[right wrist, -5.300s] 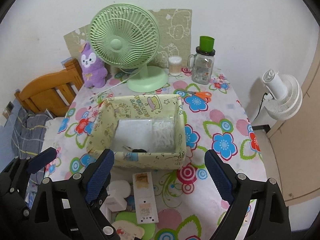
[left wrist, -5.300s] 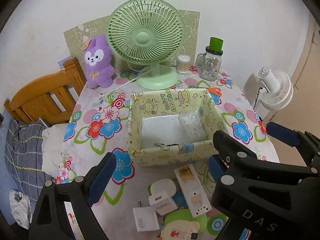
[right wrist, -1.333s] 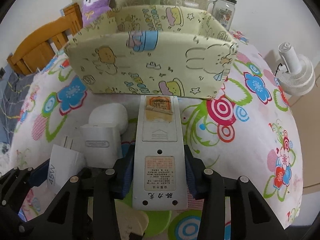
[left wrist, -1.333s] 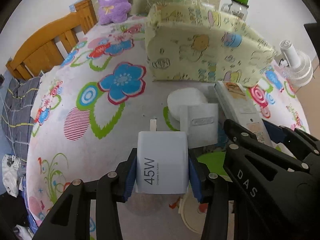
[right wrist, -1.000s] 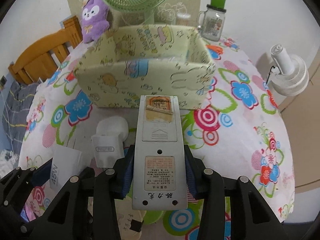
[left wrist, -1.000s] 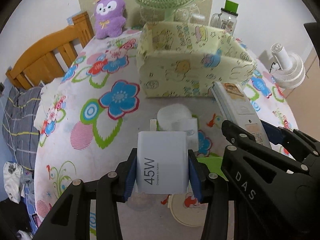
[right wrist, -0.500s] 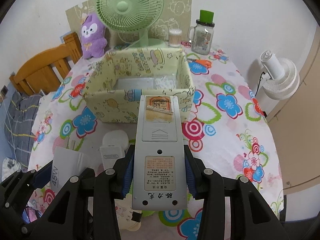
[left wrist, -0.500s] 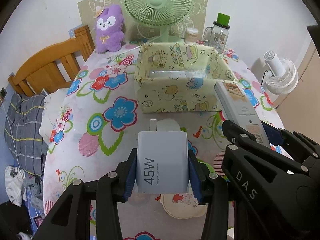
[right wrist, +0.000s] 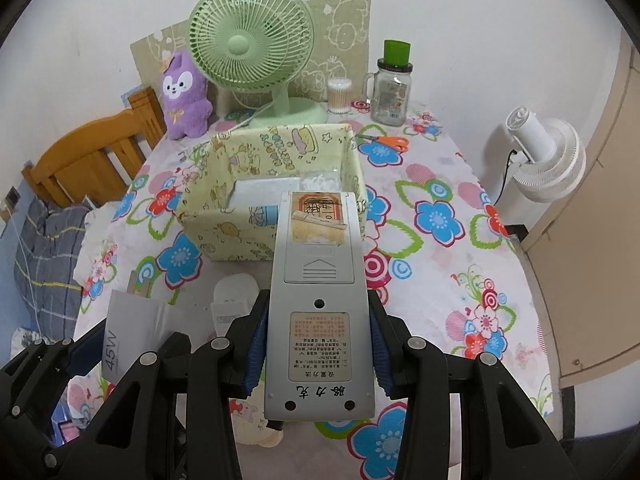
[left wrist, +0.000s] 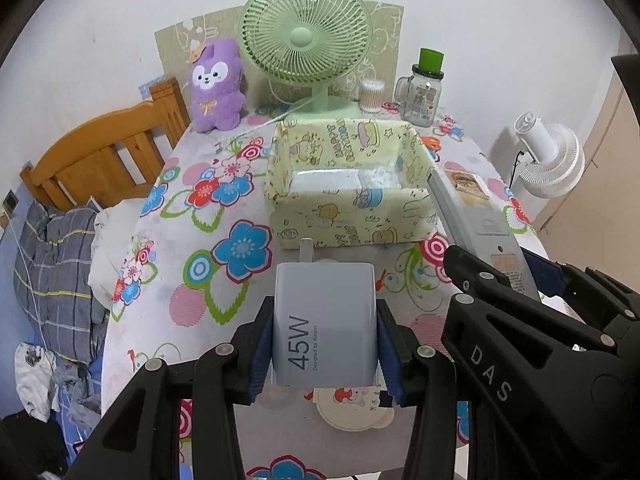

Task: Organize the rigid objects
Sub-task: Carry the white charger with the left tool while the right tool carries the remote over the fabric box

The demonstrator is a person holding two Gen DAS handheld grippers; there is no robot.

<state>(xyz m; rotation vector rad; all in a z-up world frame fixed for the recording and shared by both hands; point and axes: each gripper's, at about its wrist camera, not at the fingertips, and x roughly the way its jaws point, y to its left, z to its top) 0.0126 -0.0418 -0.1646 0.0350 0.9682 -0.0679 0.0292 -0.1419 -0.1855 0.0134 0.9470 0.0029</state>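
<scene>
My left gripper (left wrist: 323, 344) is shut on a white 45W charger (left wrist: 325, 324) and holds it above the floral table, short of the yellow fabric box (left wrist: 348, 220). My right gripper (right wrist: 318, 344) is shut on a grey remote control (right wrist: 318, 288), back side up, its tip over the near wall of the box (right wrist: 240, 224). The remote also shows in the left wrist view (left wrist: 476, 224), and the charger in the right wrist view (right wrist: 132, 332). A clear bag and a white packet lie inside the box. A second white charger (right wrist: 232, 300) lies on the table below.
A green desk fan (left wrist: 306, 40), purple plush (left wrist: 216, 84), cotton swab jar (right wrist: 339, 94), glass mug with green lid (right wrist: 392, 88) and orange scissors (right wrist: 386, 142) stand behind the box. A wooden chair (left wrist: 100, 152) is left, a white fan (right wrist: 544, 160) right. A round coaster (left wrist: 352, 412) lies near.
Both grippers have risen and pulled back from the table with the charger and the remote held. The box now appears lower and farther, its inside visible.
</scene>
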